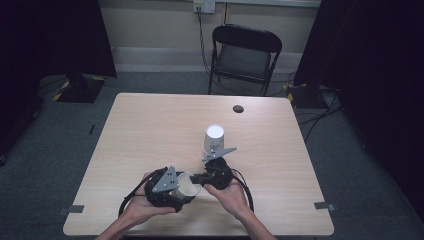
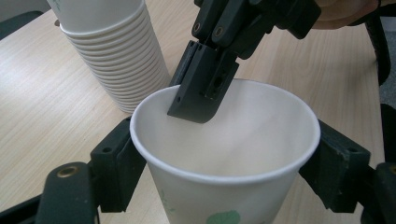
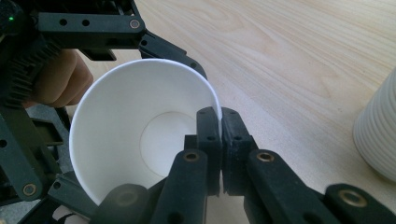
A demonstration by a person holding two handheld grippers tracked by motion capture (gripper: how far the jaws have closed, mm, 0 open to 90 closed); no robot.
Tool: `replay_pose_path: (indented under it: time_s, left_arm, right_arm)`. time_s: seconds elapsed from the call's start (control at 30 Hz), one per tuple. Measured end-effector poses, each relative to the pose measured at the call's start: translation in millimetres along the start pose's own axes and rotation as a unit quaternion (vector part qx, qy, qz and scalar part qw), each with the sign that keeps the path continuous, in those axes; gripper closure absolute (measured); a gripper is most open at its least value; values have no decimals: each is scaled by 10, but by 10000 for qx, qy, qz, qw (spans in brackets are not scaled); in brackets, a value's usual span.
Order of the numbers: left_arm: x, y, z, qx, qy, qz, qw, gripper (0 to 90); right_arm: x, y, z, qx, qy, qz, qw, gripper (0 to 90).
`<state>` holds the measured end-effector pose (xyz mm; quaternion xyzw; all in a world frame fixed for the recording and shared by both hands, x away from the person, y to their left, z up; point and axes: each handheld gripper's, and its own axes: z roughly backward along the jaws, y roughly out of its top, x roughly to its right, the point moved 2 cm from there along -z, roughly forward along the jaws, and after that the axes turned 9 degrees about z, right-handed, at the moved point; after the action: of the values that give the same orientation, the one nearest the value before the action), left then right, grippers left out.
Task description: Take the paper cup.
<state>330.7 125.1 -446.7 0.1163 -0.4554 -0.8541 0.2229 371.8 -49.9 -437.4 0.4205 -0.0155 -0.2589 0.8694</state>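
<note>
Low in the frame, my left gripper clamps the smooth white paper cup across its round body. I see my right gripper pinching its thin rim. Upper left, ribbed stacked cups stand on pale woodgrain table.

A light wooden table with rounded corners stands on dark grey carpet; a small round cable hole sits near its far edge; beyond it a black folding chair faces the table, close to a pale wall; a white socket on that wall feeds a black cable running down to the floor; dark curtains hang at both sides; more cables lie on the carpet at the right; bits of grey tape mark the floor; the light is dim.
</note>
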Motion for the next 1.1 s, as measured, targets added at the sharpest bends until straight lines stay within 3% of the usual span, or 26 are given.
replay_pose_path:
  time_s: [0.4, 0.53, 0.6, 0.77, 1.03, 1.1]
  left_arm:
    - [21, 15, -26, 14, 3, -68, 10000, 260]
    - [7, 14, -12, 116, -15, 56, 9999, 279]
    - [-2, 13, -4, 131, 10, 26, 9999, 285]
    - [-49, 5, 15, 250, 2, 235, 9994, 289]
    - [-125, -13, 89, 358, 24, 376, 9986, 287]
    - [-150, -19, 109, 437, 24, 498, 9978, 287]
  right_arm:
    - [20, 3, 21, -5, 48, -26, 10000, 871]
    - [20, 6, 20, 33, -32, 20, 10000, 837]
    - [13, 11, -1, 48, -69, 71, 9999, 812]
    - [16, 9, -4, 137, -131, 133, 9997, 759]
    - [18, 35, 83, 460, -243, 323, 9981, 675]
    - [6, 41, 97, 540, -230, 393, 9975, 668]
